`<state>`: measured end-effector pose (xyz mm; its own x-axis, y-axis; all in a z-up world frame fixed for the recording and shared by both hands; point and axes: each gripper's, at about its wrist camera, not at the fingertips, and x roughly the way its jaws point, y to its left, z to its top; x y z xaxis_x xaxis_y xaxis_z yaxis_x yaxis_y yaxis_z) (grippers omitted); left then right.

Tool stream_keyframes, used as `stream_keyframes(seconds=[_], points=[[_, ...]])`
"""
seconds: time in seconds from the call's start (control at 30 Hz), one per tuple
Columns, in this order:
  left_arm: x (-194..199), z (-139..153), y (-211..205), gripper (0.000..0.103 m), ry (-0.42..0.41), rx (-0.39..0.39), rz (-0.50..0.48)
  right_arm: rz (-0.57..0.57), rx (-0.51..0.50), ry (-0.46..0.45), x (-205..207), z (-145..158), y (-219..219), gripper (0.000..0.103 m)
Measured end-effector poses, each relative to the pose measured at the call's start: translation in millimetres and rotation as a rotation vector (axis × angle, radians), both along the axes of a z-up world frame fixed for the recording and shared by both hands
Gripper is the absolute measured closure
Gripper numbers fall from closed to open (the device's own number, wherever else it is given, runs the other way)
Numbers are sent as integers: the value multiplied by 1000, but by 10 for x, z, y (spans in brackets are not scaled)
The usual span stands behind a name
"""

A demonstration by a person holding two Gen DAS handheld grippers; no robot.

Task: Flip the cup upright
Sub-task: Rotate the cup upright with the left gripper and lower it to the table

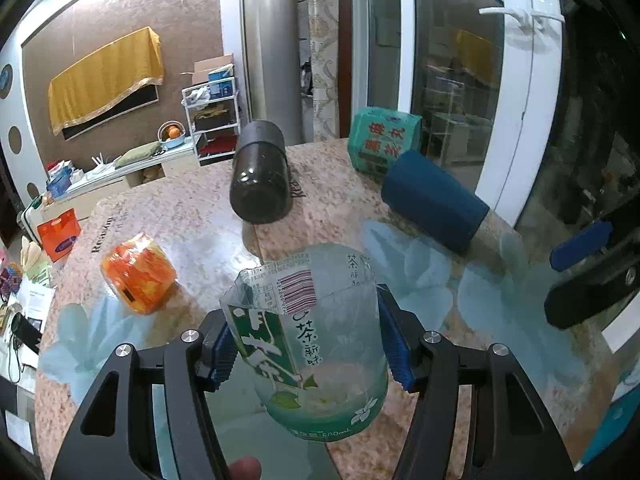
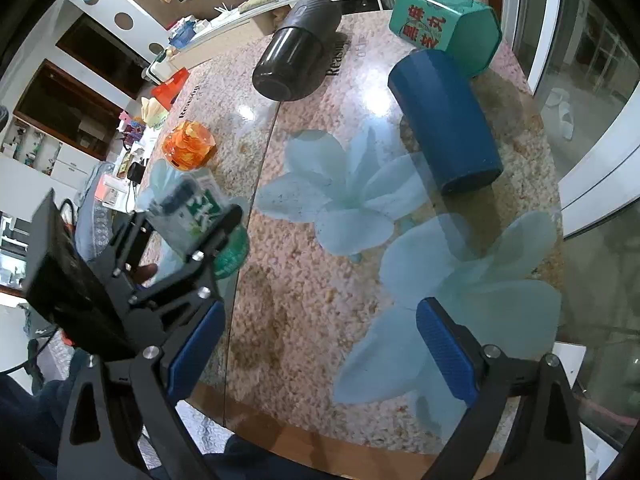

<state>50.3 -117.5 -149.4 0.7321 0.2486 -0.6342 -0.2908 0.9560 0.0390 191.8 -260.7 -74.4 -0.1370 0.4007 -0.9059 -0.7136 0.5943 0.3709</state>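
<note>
While the left gripper (image 1: 308,344) clamps its blue pads (image 1: 394,346) on either side of a clear plastic cup (image 1: 316,344), that cup fills the lower centre of the left wrist view, its cut open rim toward the top of the frame and its green-tinted base toward the bottom. It looks cut from a drink bottle, with a green and white label and a barcode. In the right wrist view the same cup (image 2: 192,208) sits at middle left, held between the black fingers of the left gripper (image 2: 188,220) at the near left edge of the table (image 2: 304,280); whether its base touches the tabletop I cannot tell.

At the bottom of the right wrist view, the right gripper (image 2: 320,352) has its jaws spread wide with nothing between them, hovering over the pale blue flower print.

Toward the upper centre of both views a black bottle (image 1: 260,176) lies on its side. Right of it a dark blue cylinder (image 1: 434,200) also lies on its side, touching or just beside a green packet (image 1: 382,140) with red characters at the upper right. An orange wrapped packet (image 1: 138,272) sits at middle left, near the cup but apart from it.
</note>
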Motion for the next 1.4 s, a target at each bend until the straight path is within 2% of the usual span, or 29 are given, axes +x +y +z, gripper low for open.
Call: stream_keyframes(seconds=[0.37,0.57,0.63,0.67,0.7,0.87,1.13,1.27,1.4], points=[[-45,-217,-105,37,-21,-3,-14,-13,-52,4,-13,-116,-45,6],[-30,-276,-127,37,12,-15,-20,-6,-65,5,-44,-129,-63,6],[-43,-274,-136,30,9,-15,-24,-5,-67,11,-60,-139,-58,6],[-37,-286,-136,20,25,-19,-22,-4,-69,16,-67,-143,-56,6],[-30,-296,-130,13,39,-30,-22,-2,-70,17,-74,-144,-55,6],[-62,-271,-79,3,58,-99,-16,2,-71,8,-92,-105,-59,6],[-165,15,57,1,92,-176,12,-34,-65,-3,-75,-2,-126,6],[-216,155,100,1,130,-208,20,-9,-85,-43,-135,70,-97,6],[-250,291,189,0,195,-313,15,-21,-73,-53,-200,153,-74,6]])
